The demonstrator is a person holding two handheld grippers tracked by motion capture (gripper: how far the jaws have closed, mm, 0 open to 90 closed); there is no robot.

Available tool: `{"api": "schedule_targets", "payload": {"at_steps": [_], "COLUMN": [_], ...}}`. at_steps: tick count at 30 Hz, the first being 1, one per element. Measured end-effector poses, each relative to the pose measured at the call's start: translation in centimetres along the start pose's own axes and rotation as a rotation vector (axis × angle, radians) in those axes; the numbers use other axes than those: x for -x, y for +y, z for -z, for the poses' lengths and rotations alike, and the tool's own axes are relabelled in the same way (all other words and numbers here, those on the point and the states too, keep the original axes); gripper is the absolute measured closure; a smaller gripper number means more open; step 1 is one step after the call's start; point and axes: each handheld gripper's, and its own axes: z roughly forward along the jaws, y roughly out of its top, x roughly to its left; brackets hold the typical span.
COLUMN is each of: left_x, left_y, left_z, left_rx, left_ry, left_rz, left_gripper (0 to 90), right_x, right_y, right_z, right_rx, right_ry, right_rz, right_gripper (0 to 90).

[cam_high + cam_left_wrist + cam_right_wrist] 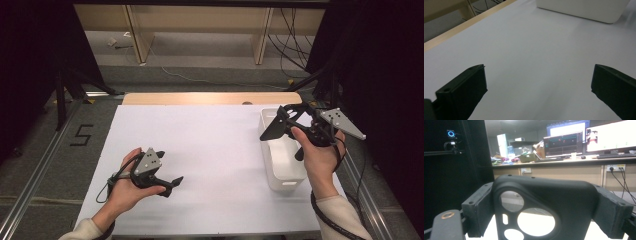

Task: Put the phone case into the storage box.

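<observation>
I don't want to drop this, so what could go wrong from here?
The right gripper holds the black plastic part above the white bin, gripped at its two ends; a tilt might slip it free. The left gripper waits open, away from the bin, too far to steady it.

The black part (544, 205) clamped between the right gripper (280, 125)'s black jaws is matt, with round cut-outs showing pale table behind. The bin (281, 165) is plain white, on a table sheet (200, 150) that is white too (edged by a light wood strip (210, 98) at the far side). The left gripper (167, 182) is black with a grey plate dotted with small dark holes, and the floor shows a black "5" (81, 135) on grey.
</observation>
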Motion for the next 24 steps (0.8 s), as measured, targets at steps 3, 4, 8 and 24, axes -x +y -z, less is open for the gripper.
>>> {"api": "schedule_targets", "payload": {"at_steps": [3,4,8,24], "left_x": [0.0,0.0,0.0,-0.1], "left_y": [0.0,0.0,0.0,0.0], "left_z": [0.0,0.0,0.0,0.0], "left_rx": [0.001,0.001,0.002,0.003], "left_ry": [0.0,0.0,0.0,0.002], "left_rz": [0.002,0.002,0.003,0.001], "left_gripper": [0.0,0.0,0.0,0.0], "right_x": [0.2,0.2,0.5,1.2], "right_y": [0.0,0.0,0.0,0.0], "right_z": [0.0,0.0,0.1,0.2], "right_rx": [0.0,-0.002,0.001,-0.003], "right_ry": [-0.007,-0.009,-0.017,-0.045], "right_rz": [0.0,0.002,0.001,0.005], "right_gripper": [15.5,15.5,15.5,15.5]}}
